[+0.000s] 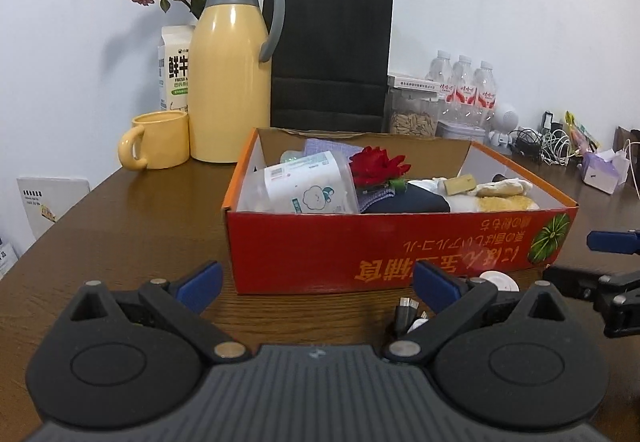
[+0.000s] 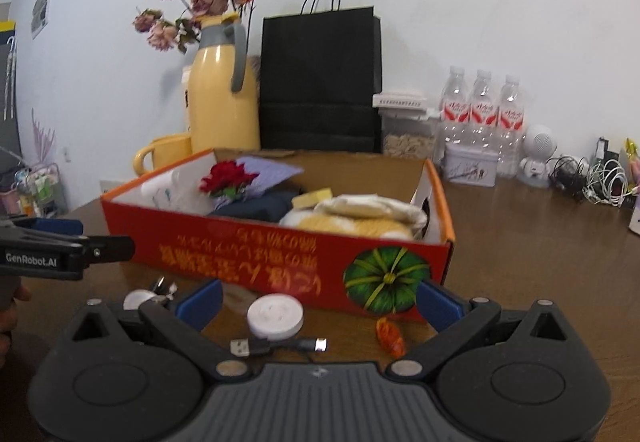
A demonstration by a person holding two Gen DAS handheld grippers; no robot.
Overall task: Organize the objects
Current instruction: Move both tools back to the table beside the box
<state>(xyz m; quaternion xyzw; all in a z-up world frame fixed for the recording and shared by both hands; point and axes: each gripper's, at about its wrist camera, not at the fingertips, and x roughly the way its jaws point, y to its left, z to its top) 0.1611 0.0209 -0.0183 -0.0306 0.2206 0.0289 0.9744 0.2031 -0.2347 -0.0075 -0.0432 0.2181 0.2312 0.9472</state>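
Objects for sorting sit partly in the red cardboard box (image 1: 360,254), which stands on the brown table (image 1: 120,226), and partly loose on the table in front of it. Behind the box stand a black paper bag (image 1: 332,57), a yellow thermos jug (image 1: 232,73) and a yellow mug (image 1: 160,139). Inside the box lie a white tissue pack (image 1: 308,185), a dark blue cloth (image 1: 404,199) and a red flower (image 1: 378,165). The left gripper (image 1: 318,288) hovers low before the box front, its jaws spread wide with nothing between them. The right gripper (image 2: 318,302) is likewise spread wide and empty, with a white round disc (image 2: 275,316), a black USB cable (image 2: 280,345) and a small orange wrapped piece (image 2: 390,334) lying on the table between its fingers
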